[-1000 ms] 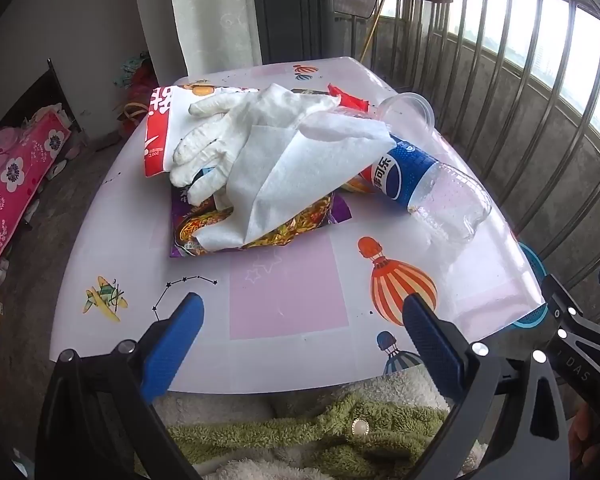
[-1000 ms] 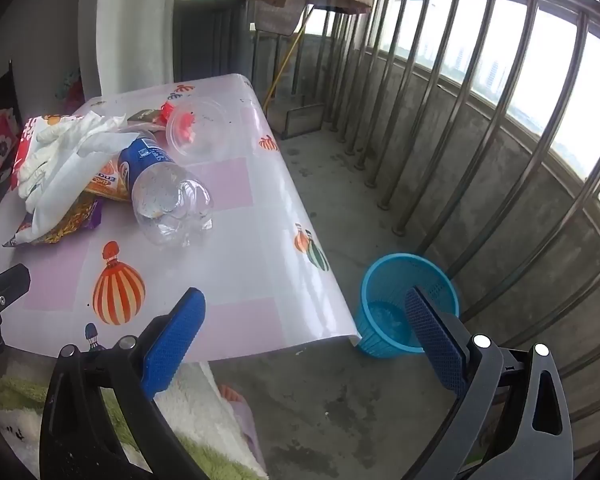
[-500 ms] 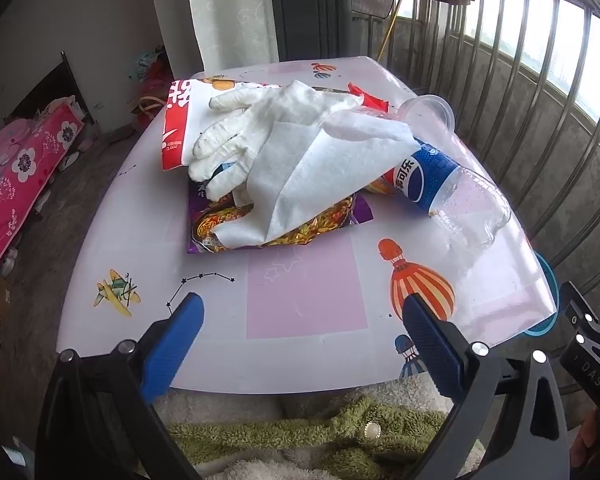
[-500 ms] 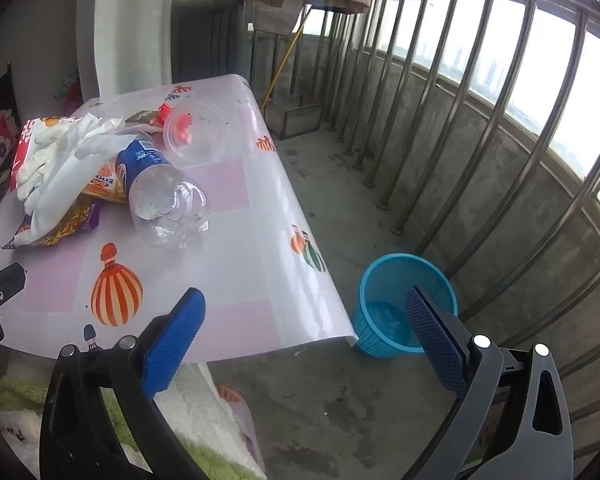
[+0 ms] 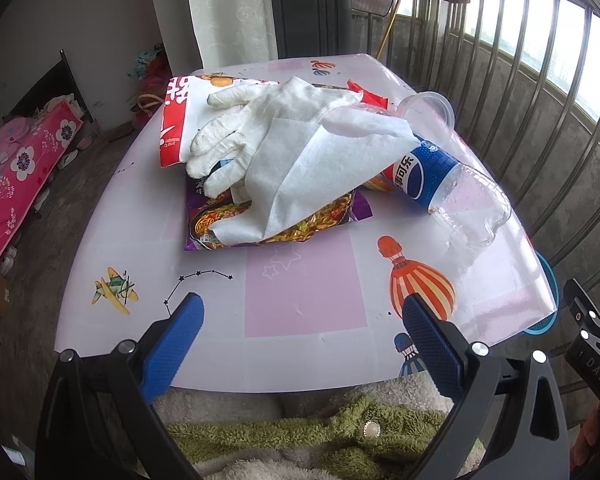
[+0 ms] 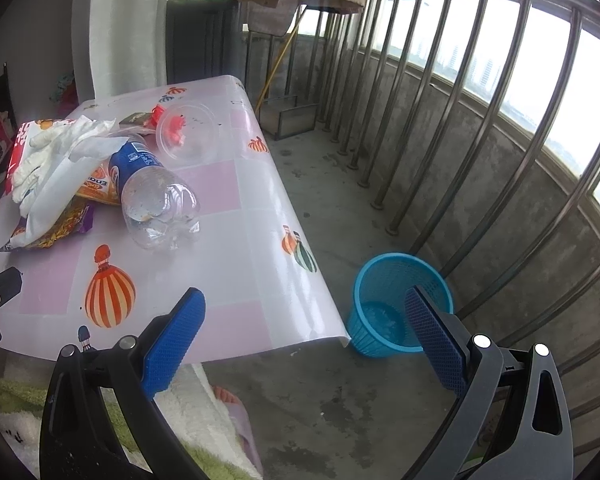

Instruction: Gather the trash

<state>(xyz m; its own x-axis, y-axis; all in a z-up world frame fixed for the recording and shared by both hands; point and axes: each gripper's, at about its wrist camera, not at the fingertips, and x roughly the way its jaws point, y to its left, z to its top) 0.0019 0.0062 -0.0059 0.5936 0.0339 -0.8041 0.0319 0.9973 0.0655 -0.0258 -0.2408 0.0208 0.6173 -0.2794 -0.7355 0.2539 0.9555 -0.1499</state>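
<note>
A pile of trash lies on the pink patterned table (image 5: pixel 300 312): a white glove (image 5: pixel 260 120), a white paper tissue (image 5: pixel 316 172), a red and white bag (image 5: pixel 176 120), a purple snack wrapper (image 5: pixel 284 228), an empty Pepsi bottle (image 5: pixel 452 192) and a clear plastic cup (image 5: pixel 428 108). The bottle (image 6: pixel 152 196) and cup (image 6: pixel 186 132) also show in the right wrist view. A blue mesh bin (image 6: pixel 396 304) stands on the floor right of the table. My left gripper (image 5: pixel 300 324) is open and empty over the table's near edge. My right gripper (image 6: pixel 304 320) is open and empty over the table's right corner.
A metal railing (image 6: pixel 480 120) runs along the right side. A green and white fleece (image 5: pixel 300 440) lies below the near table edge. A pink floral cloth (image 5: pixel 16 176) lies on the floor at left. A dark cabinet (image 5: pixel 312 16) stands behind the table.
Both grippers have shifted slightly; the left view has drifted so the trash pile sits a little further right and lower. Nothing on the table has moved.
</note>
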